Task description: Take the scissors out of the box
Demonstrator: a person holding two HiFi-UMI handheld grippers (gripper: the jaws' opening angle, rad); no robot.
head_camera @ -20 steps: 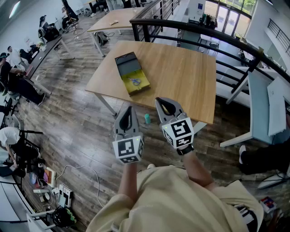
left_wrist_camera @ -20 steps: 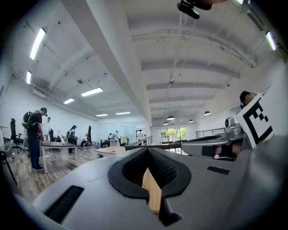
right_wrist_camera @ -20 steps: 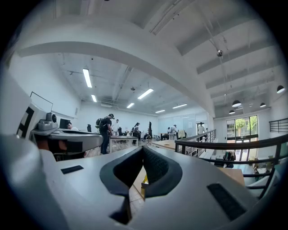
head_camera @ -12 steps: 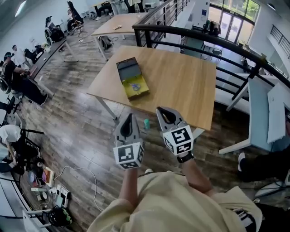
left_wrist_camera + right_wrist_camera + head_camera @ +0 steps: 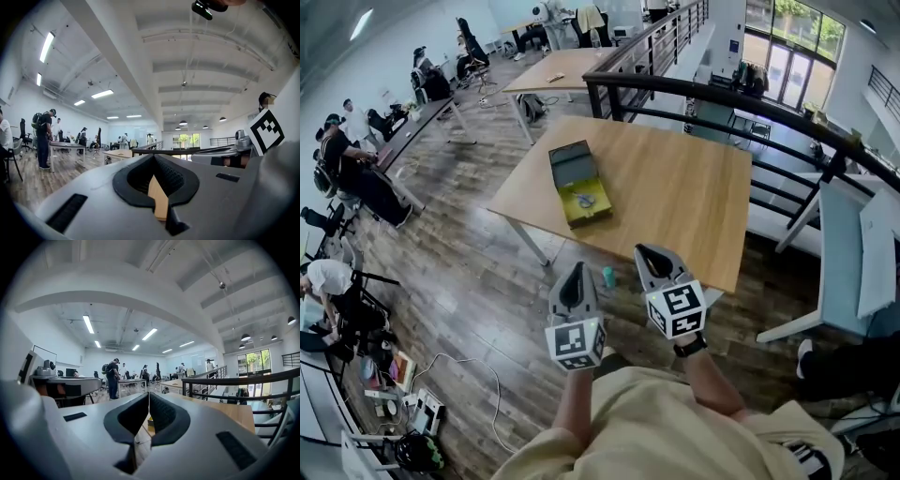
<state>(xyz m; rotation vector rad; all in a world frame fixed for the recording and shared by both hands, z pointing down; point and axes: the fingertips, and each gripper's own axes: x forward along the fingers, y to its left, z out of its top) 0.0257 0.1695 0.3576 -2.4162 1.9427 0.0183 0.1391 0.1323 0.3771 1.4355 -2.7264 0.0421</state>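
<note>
I have two grippers in front of me, both held level and well short of the table (image 5: pixel 675 202). The left gripper (image 5: pixel 577 266) has its jaws closed tip to tip with nothing between them; through the hollow of the pads I see only a sliver of wood. The right gripper (image 5: pixel 643 249) is pressed together the same way, also empty. Each carries one marker cube (image 5: pixel 576 341) – two in all – and their black-and-white square patterns are the only print I can make out; anything on the box (image 5: pixel 570 159) is too small to read. That one box lies open on the table's left part, and the single pair of scissors (image 5: pixel 586 198) rests inside on its yellow-green floor – well apart from both grippers.
</note>
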